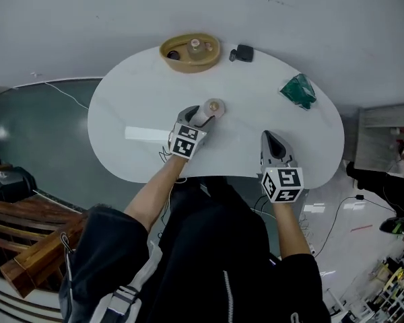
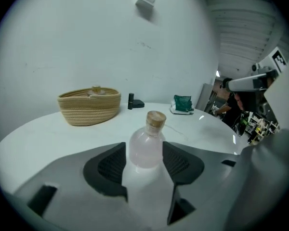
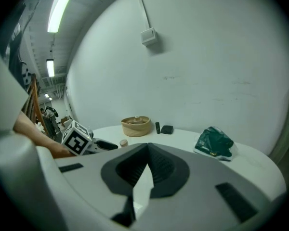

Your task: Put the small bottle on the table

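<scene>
A small clear bottle [image 2: 146, 146] with a cork stopper stands upright between the pads of my left gripper [image 2: 145, 163], which press on both of its sides. Its base is hidden behind the jaws. From the head view the small bottle [image 1: 211, 108] is near the middle of the white table [image 1: 141, 106], with the left gripper [image 1: 203, 117] closed on it from the near side. My right gripper [image 1: 270, 137] rests over the table's front right part, shut with nothing in it; its pads [image 3: 160, 163] meet at the tip.
A woven basket [image 1: 170, 44] holding another small bottle [image 1: 195, 46] sits at the table's far edge, with a black device [image 1: 242, 53] beside it. A crumpled green bag [image 1: 298, 90] lies at the far right. A wooden bench [image 1: 13, 241] stands left of the person.
</scene>
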{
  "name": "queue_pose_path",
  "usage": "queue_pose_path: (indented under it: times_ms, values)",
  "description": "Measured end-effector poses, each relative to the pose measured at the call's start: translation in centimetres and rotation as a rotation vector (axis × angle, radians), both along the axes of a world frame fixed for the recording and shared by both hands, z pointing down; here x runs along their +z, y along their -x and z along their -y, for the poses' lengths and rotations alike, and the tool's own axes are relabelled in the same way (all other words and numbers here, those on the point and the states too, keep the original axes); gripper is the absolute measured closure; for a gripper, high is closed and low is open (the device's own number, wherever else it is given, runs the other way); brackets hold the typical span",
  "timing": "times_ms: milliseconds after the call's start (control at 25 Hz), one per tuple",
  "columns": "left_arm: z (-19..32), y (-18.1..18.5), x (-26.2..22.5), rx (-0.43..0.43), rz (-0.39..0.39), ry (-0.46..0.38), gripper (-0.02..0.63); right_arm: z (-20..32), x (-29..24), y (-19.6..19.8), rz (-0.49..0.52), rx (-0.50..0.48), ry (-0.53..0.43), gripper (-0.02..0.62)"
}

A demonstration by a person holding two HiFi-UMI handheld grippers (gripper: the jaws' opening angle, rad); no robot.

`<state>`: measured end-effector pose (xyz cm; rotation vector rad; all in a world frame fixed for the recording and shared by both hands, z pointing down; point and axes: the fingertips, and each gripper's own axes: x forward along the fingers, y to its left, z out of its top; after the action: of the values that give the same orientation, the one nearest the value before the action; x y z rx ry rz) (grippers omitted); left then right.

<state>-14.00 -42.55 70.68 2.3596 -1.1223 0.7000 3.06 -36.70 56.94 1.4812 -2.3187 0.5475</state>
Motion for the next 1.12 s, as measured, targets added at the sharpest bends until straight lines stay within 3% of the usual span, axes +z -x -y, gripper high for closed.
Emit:
queue_pose_path:
  times_ms: [80,240,720,1120]
  values:
    - [-0.7,1.2,-1.5,-0.022,-0.016,-0.021,0.454,0.5,-0.5,0.5,0.011,-0.012,-0.013,0.594]
    - [-1.4,3.8,-5.3,-0.083,-0.033,-0.092,0.606,1.4,-1.9,1.8,0.03,-0.047,-0.05,0.594]
    - [-3.4,7.6,-16.7,-0.138,-0.08,-0.3,0.603,3.2,-6.0,4.9,0.051,-0.122,-0.166,0.594]
    - [-3.9,8.3,-20.4,-0.158,-0.127,-0.374,0.603,3.5,-8.3,5.2,0.039,-0.131,-0.253,0.595]
